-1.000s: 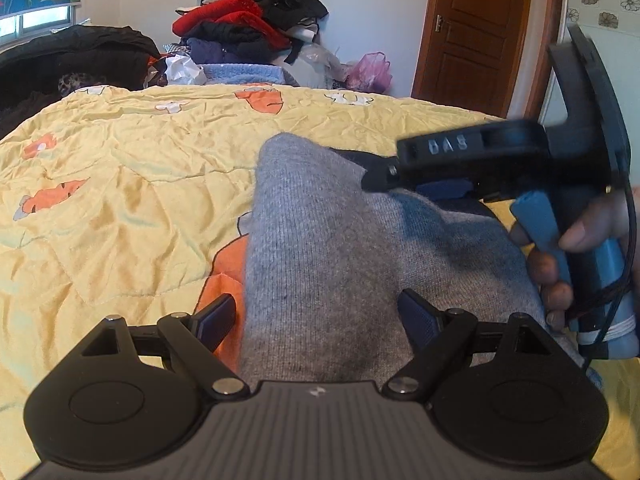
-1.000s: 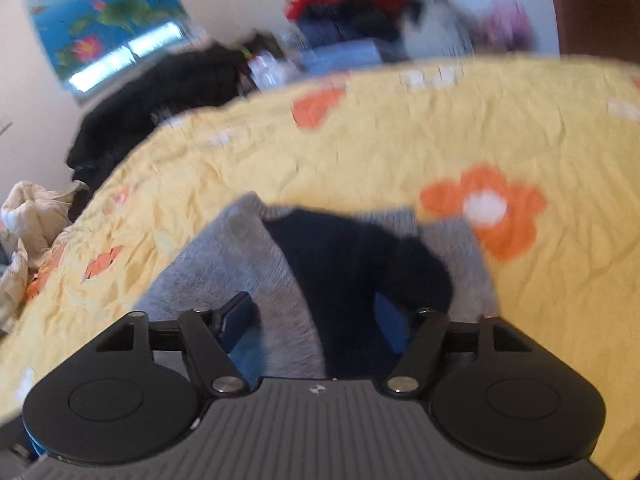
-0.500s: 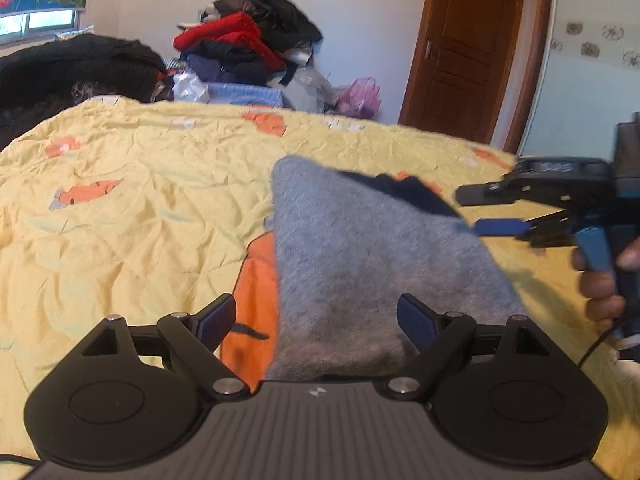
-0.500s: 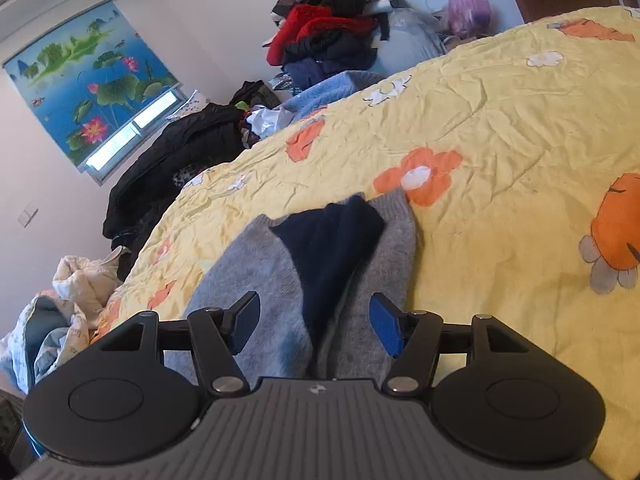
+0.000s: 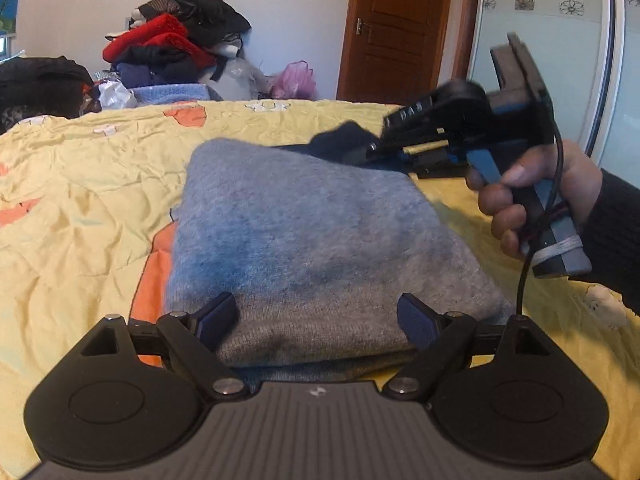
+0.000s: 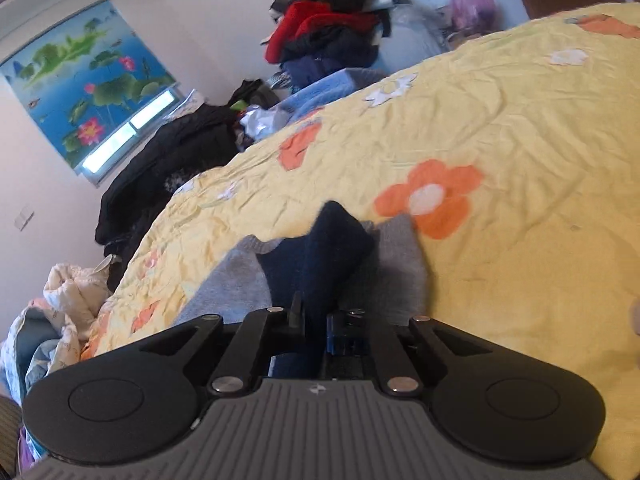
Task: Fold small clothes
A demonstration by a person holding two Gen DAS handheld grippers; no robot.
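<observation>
Right gripper [image 6: 316, 322] clamped the navy sleeve [image 6: 332, 248]
Left gripper [image 5: 318, 320] stood wide over the grey sweater [image 5: 304, 232]

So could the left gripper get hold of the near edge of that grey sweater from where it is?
Probably yes. The left gripper stands open right over the grey sweater's near edge, nothing between them. The right gripper is pinching the navy part at the far end, clear of it.

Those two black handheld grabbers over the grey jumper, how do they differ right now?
The left gripper has its jaws wide apart, gripping nothing, low over the near edge of the folded grey knitted jumper. The right gripper has its jaws shut on the jumper's dark navy part at the far end. Both are black with blue pads.
</observation>
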